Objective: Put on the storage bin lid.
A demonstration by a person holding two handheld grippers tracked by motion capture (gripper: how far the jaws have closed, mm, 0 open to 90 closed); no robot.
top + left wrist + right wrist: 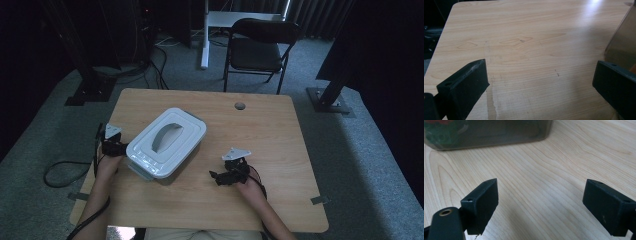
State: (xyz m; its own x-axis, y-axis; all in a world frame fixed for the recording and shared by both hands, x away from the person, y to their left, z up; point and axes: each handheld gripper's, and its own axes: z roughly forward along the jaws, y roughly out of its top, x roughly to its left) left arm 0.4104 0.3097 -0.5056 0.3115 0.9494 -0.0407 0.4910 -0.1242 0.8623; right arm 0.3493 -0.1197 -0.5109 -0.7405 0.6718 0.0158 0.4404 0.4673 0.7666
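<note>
I observe a lidded storage box [166, 142] lying slantwise on the wooden table [260, 130], left of centre, its long axis running from 7 o'clock to 1 o'clock. The white lid [160, 131] is on, with a recessed grey handle [166, 136] along its middle.

The left gripper [119, 148] sits at 9 o'clock of the box, just beside its near-left end; I cannot tell from the high view whether it touches. In the left gripper view its jaws stand wide apart over bare table, holding nothing, and the box's smoky wall [624, 45] shows at 2 o'clock, just beyond the right-hand jaw.

The right gripper [216, 176] rests at 4 o'clock of the box, apart from it, pointing toward it. Its jaws are likewise spread wide and empty — the box wall [499, 132] lies at 12 o'clock in the right gripper view, with bare wood between.

Contents: through the tinted wall I make out dim green and red shapes [441, 130] — too blurred to identify.
</note>
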